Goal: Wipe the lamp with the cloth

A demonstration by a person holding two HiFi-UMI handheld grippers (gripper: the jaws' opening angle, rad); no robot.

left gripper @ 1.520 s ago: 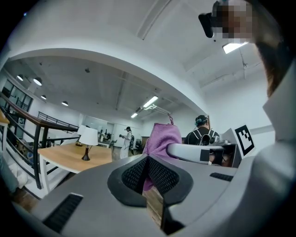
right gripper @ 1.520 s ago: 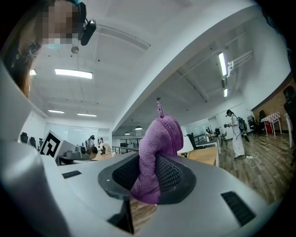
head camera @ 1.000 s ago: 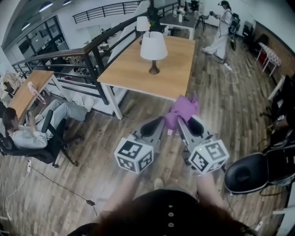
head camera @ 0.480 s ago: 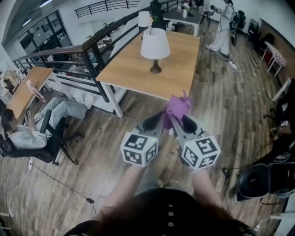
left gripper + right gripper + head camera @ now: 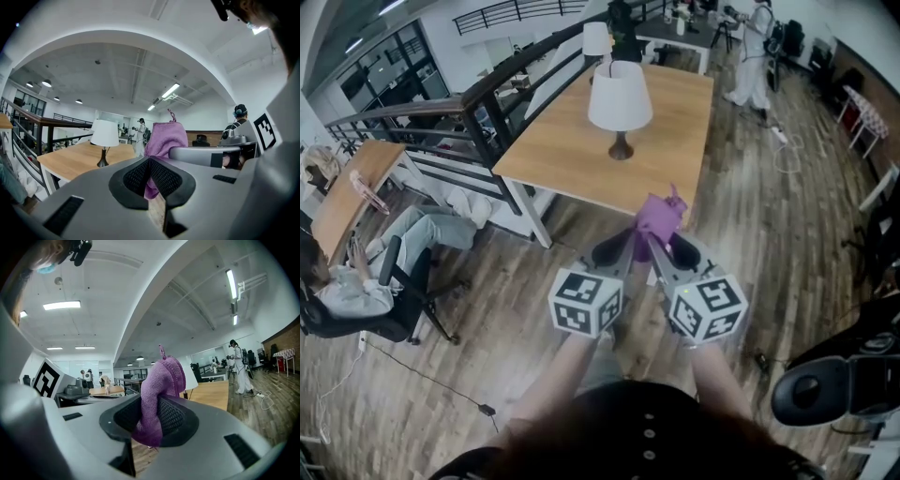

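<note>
Jaws of the left hand-held gripper (image 5: 619, 246) are closed on a lower fold of the purple cloth (image 5: 659, 216), and the right hand-held gripper (image 5: 673, 249) is clamped on its thicker middle, so the bunched top stands up above both. They are held side by side over the wooden floor (image 5: 525, 281), just short of the worktop (image 5: 572, 155). Farther off, the white-shaded lamp (image 5: 620, 98) stands upright on that worktop, well apart from the cloth.

My grey moulded-plastic left gripper (image 5: 150, 161) and matching grey right gripper (image 5: 151, 414) each carry a white cube with black square markers (image 5: 586, 302). Ahead of the cube sit black ribbed pads (image 5: 136, 178); behind the cube, my black top with small round studs (image 5: 628, 412).
</note>
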